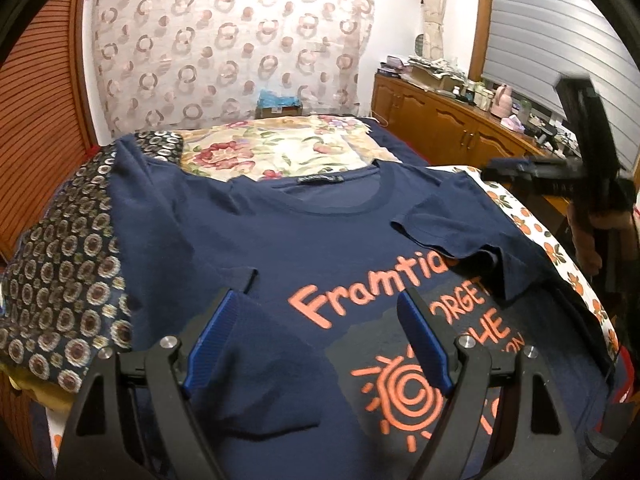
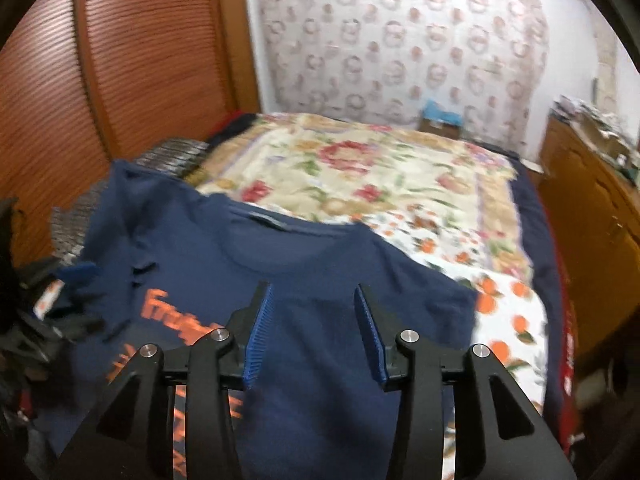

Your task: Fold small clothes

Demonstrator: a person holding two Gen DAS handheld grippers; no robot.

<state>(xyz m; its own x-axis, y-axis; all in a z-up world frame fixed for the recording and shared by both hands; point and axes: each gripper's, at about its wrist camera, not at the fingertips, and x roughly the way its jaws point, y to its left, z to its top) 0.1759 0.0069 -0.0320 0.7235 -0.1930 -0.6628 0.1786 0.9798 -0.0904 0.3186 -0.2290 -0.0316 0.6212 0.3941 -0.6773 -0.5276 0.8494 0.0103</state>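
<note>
1. the navy t-shirt [image 1: 320, 240] lies front-up on the bed, collar toward the far floral blanket [image 1: 280, 148], its orange print facing up. in the left wrist view the sleeve on the right has been laid inward over the chest, its edge crumpled and just covering the end of the lettering.
2. the left gripper [image 1: 320, 344] hovers low over the print, jaws wide apart, nothing between the pads. the right gripper [image 2: 316, 332] stands about half open over the folded side with only cloth below it, gripping nothing i can see.
3. risk: the folded sleeve sits loose and bunched; a pad brushing it could drag it back out or wrinkle it further.
4. risk: the shirt's far side rests partly on a patterned dark cloth [image 1: 68, 272]; a pinch there may catch both layers.
5. risk: the orange-fruit sheet [image 1: 560, 256] beneath is soft, so a deep pinch could lift bedding along with the shirt.
</note>
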